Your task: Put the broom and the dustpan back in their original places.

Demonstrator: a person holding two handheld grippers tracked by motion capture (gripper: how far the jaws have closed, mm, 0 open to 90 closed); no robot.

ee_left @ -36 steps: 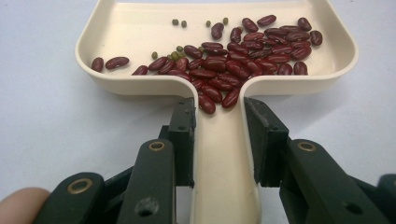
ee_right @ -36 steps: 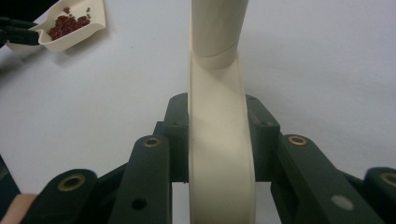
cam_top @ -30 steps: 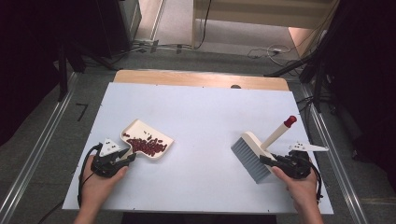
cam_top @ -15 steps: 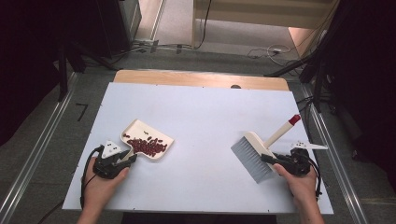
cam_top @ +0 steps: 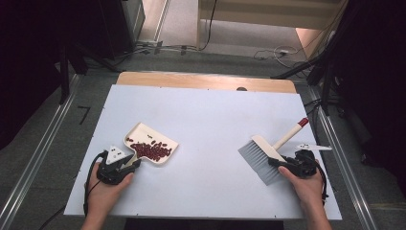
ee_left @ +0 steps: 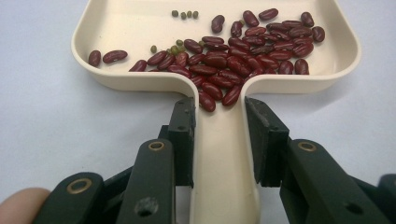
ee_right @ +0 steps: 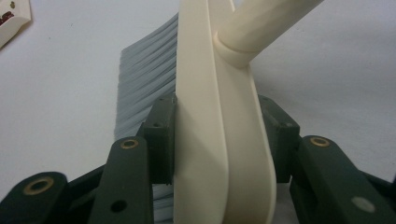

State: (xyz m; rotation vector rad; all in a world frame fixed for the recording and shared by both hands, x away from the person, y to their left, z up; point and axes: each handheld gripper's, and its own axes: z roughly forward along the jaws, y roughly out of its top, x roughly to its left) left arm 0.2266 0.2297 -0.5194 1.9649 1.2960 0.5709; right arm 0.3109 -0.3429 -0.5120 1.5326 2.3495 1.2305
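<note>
1. Dustpan point(ee_left: 219, 51), cream plastic, lies flat on the surface just ahead of the left claw point(ee_left: 219, 135). Its handle runs back between the two black jaws.
2. Left claw: jaws closed on the dustpan handle, one pad against each side, just behind the point where the handle widens into the pan.
3. Red beans point(ee_left: 243, 51) heaped in the pan, thickest at the mouth of the handle nearest the claw; several sit in the handle channel itself. A few small green beans point(ee_left: 184, 14) lie scattered farther from the claw, toward the pan's open edge.
4. Brush point(ee_right: 219, 107), cream head with grey bristles point(ee_right: 144, 79), sits between the jaws of the right claw point(ee_right: 224, 140). Head stands on edge between the pads; bristles fan out on the claw's left onto the surface.
5. Right claw: jaws have just been opening with the brush head between them. Whether the pads press the head or stand just clear of it, cannot tell.
6. High view: brush handle point(cam_top: 289, 136) angles away beyond the right claw point(cam_top: 282, 163), ending in a red tip point(cam_top: 303, 121).
7. Left claw point(cam_top: 129, 163) and right claw sit well apart, the white surface point(cam_top: 206, 110) bare between them.
</note>
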